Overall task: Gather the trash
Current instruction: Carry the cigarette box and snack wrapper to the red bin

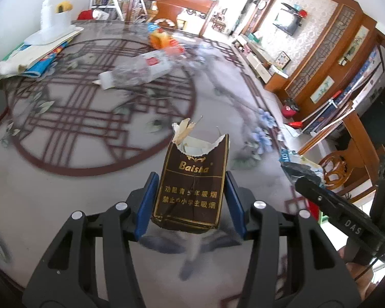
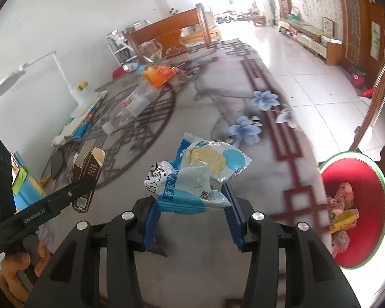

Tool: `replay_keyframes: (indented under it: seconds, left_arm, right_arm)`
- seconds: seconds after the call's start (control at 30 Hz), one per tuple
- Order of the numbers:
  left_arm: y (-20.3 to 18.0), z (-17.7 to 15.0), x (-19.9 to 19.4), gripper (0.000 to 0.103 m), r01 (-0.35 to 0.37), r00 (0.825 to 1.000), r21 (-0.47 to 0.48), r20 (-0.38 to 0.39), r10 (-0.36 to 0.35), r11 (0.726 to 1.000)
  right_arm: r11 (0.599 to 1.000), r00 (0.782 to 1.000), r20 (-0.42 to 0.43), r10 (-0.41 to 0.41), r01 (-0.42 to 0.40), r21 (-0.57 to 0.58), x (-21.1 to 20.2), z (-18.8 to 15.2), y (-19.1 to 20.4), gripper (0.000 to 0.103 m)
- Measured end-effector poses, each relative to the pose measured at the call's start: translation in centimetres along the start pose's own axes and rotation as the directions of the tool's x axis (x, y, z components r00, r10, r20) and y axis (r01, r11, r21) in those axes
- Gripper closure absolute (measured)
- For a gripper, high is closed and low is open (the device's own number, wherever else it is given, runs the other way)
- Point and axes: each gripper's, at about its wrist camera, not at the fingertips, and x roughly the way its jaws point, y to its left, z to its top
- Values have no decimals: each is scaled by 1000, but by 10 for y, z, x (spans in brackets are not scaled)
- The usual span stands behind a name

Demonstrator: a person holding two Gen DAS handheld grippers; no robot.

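Observation:
My left gripper (image 1: 191, 179) is shut on a torn brown cigarette pack (image 1: 192, 179), held upright above the patterned table (image 1: 64, 128). The same pack (image 2: 87, 177) shows at the left of the right wrist view, with the left gripper (image 2: 86, 182) on it and a hand below. My right gripper (image 2: 192, 200) is shut on a crumpled blue and white snack wrapper (image 2: 195, 174). That wrapper (image 1: 301, 166) appears at the right of the left wrist view too. A red bin (image 2: 356, 210) with trash inside stands on the floor beside the table's right edge.
An empty clear plastic bottle (image 1: 138, 71) and an orange wrapper (image 1: 164, 39) lie further back on the table. A white desk lamp (image 2: 38, 77) stands on books (image 1: 38, 54) at the left. The tiled floor (image 2: 308, 71) runs along the right, with wooden furniture (image 1: 328, 59) beyond.

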Motion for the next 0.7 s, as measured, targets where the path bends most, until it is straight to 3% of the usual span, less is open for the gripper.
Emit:
replay_keyframes:
  seconds: [0.5,0.7]
  left_arm:
    - [-68,-5,13,54,36,999,101,-17,-35,994]
    - [-95,-8,21,54,68,997,139,-38,-64,988]
  right_arm:
    - [994,996,90,18,-28,104,-34,7,-38,58]
    - [986,993,113,-32,13,165,-47,12,-65,58]
